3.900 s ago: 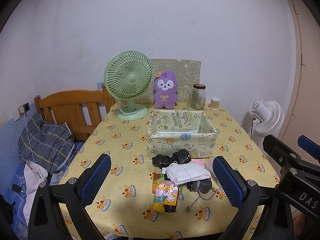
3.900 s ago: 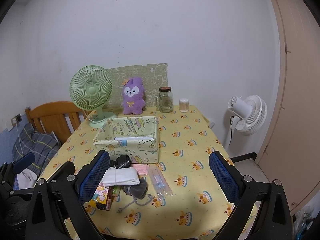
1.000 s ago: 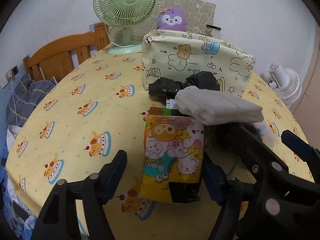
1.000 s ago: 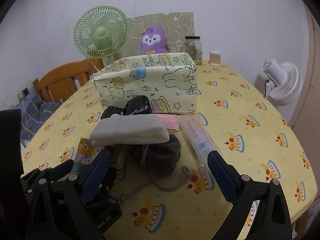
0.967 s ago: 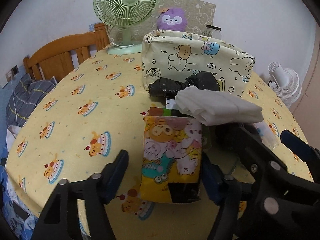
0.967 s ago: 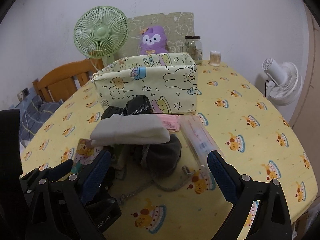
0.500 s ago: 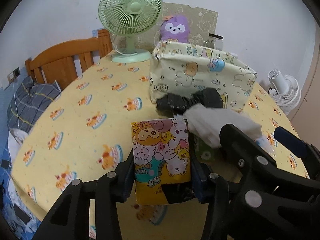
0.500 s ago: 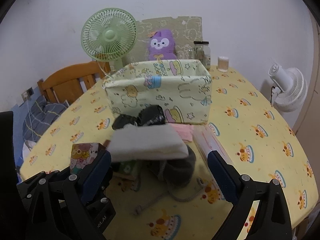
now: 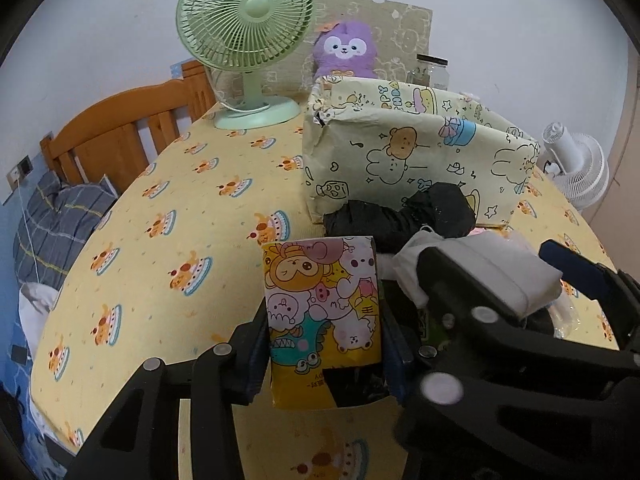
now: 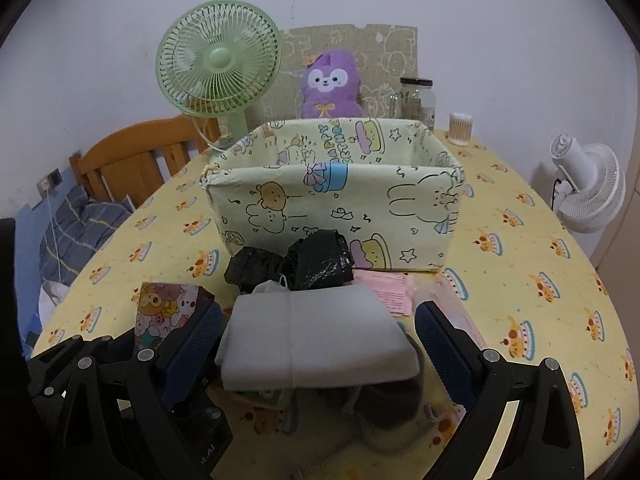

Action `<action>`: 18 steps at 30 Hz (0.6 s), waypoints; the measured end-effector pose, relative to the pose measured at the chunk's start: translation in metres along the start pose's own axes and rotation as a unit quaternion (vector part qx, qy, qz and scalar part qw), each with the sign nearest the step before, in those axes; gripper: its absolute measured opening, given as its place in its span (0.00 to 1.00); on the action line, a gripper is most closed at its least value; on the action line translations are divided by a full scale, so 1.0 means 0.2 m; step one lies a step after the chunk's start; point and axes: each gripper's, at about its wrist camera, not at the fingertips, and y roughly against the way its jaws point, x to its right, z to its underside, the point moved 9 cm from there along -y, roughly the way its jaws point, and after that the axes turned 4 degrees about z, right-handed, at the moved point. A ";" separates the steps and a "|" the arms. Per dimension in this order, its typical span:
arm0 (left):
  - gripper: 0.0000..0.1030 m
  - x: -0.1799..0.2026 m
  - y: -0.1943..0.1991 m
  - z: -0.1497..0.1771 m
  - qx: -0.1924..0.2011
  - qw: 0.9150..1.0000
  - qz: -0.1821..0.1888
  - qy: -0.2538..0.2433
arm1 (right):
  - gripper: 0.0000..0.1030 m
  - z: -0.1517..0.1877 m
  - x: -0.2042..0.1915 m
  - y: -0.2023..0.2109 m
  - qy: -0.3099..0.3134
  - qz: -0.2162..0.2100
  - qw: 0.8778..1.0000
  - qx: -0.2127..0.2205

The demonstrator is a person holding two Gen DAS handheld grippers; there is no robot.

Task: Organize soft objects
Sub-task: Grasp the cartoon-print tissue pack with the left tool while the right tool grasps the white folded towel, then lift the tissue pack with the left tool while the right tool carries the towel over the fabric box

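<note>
The box (image 10: 336,204) stands mid-table (image 10: 532,280); fan (image 10: 218,60) and plush (image 10: 332,84) behind it; folded cloth (image 10: 316,340) before it.

Both wrist cameras look down, close, sharing the storage box (image 9: 416,152).

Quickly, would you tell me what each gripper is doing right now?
Left gripper: shut on the cartoon packet.
Right gripper: open, straddling the white folded cloth.

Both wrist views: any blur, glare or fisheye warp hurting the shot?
Left wrist view: sharp, black corner vignette, strong fisheye bend at the table edge. Right wrist view: sharp, even light, small glints on the black bag, soft shadow under the white cloth.
</note>
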 end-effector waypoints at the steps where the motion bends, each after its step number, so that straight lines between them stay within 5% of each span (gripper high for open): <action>1: 0.48 0.00 0.00 0.00 0.000 1.000 0.001 -0.001 | 0.95 0.00 0.00 -0.02 -0.002 -0.001 1.000 -0.005; 18: 0.48 0.07 0.06 -0.05 0.014 1.000 0.007 -0.008 | 0.67 0.01 0.07 -0.01 -0.048 -0.011 0.998 -0.028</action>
